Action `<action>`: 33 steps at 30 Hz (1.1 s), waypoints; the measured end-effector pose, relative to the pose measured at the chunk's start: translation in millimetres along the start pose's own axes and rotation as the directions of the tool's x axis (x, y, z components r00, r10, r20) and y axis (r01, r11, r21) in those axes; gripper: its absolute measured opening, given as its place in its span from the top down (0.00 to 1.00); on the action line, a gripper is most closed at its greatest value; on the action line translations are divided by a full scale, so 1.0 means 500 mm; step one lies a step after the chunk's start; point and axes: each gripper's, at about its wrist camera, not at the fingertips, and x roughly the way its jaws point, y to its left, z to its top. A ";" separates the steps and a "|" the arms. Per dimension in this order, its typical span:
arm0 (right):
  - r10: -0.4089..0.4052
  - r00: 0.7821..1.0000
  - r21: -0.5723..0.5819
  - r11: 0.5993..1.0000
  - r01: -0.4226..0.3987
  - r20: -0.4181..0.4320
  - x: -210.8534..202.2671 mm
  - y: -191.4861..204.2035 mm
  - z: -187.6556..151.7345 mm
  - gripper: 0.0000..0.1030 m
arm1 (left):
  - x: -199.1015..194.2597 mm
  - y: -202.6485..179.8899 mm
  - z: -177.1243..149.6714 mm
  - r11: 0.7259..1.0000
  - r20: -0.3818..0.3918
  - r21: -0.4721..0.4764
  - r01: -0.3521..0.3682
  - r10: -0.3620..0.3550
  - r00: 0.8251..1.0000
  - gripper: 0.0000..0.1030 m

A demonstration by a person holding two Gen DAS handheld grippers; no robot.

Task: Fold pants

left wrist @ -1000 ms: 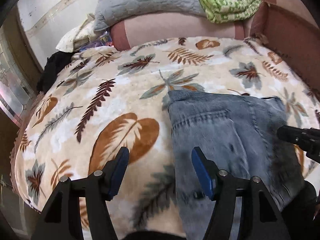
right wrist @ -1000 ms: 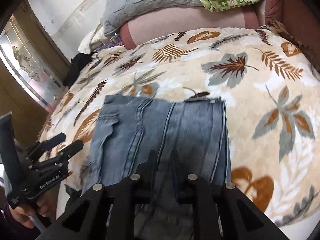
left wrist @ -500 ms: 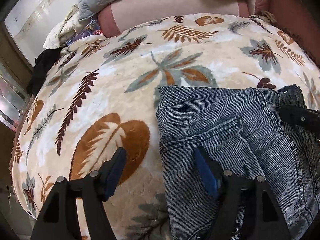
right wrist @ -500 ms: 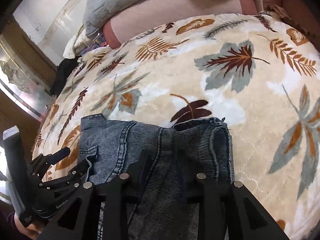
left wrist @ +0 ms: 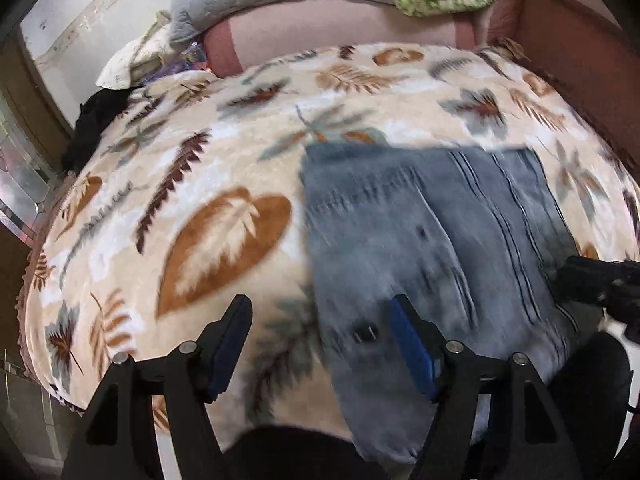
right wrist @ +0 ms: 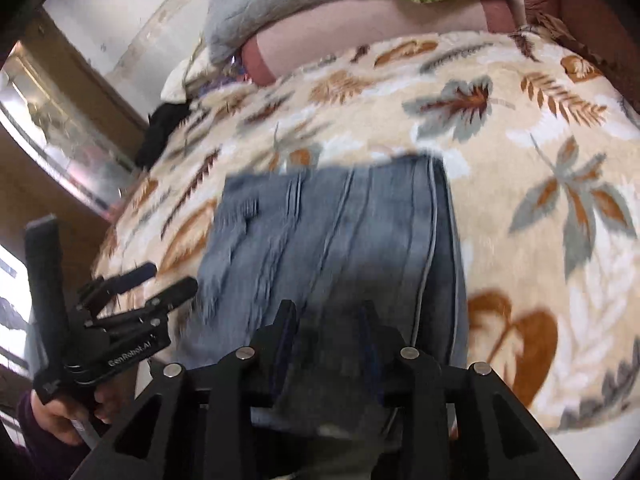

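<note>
My left gripper (left wrist: 320,340) hangs released over the near left edge of the folded, faded blue denim pants (left wrist: 432,232). My right gripper (right wrist: 328,320), just opening, seems clear of them through blur. They lie on the leaf-patterned beige fleece blanket (left wrist: 200,184) covering the bed.

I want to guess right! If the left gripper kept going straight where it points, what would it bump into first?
Probably the leaf-print blanket, right beside the left edge of the jeans. The left gripper is open and points down there. The frame is blurred, so it might clip the denim.
</note>
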 end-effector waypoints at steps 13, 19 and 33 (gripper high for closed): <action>-0.009 0.989 -0.033 0.999 0.014 0.150 -0.122 0.030 -0.019 0.57 | -0.133 0.012 -0.004 0.996 0.151 -0.034 -0.082 0.086 0.985 0.30; -0.002 0.960 -0.102 0.994 0.032 0.281 -0.214 0.084 -0.021 0.57 | -0.231 0.031 0.000 0.991 0.262 -0.065 -0.118 0.131 0.956 0.28; 0.020 0.920 -0.156 0.987 0.045 0.391 -0.298 0.130 -0.034 0.37 | -0.310 0.065 -0.004 0.976 0.315 -0.147 -0.162 0.202 0.927 0.21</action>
